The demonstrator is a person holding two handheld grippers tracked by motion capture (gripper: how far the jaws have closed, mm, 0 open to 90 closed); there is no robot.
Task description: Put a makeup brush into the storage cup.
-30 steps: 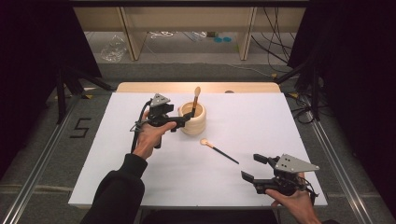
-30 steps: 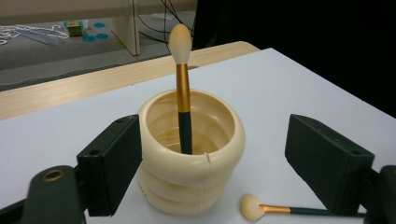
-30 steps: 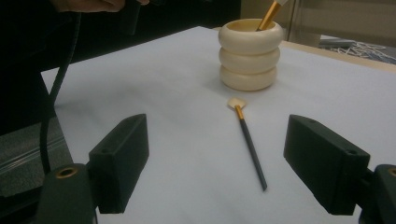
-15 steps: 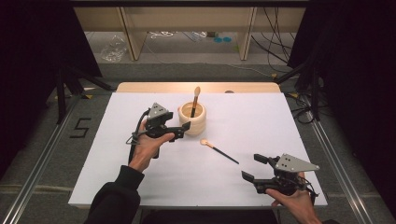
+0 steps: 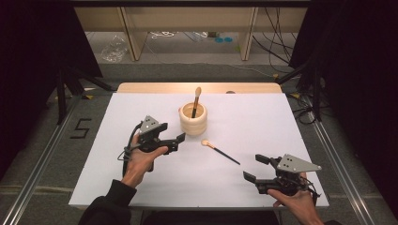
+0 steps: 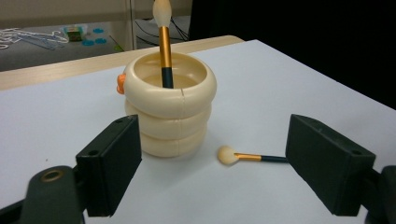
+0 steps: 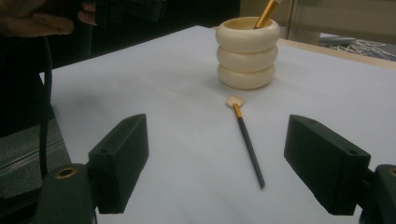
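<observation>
Both sets of jaws stand spread and empty. The left gripper (image 5: pixel 179 139) hovers at centre frame beside the cream ribbed holder (image 5: pixel 193 119), one brush (image 5: pixel 195 101) standing inside. The black-handled, gold-ferruled makeup brush (image 5: pixel 219 152) lies just right of centre; the right gripper (image 5: pixel 253 168), lower right, looks next to reach for it. The left gripper view reveals an orange tab (image 6: pixel 121 84) on the holder's far side.

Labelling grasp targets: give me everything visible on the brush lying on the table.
The loose brush is slim, with a cream, rounded bristle head, a short gold ferrule and a long dark handle. It lies flat on the white table, head pointing toward the cream ringed cup but apart from it, handle running toward the right hand-held gripper. Nothing grips or touches it apart from the table. From the left gripper view its handle passes behind one jaw.
</observation>
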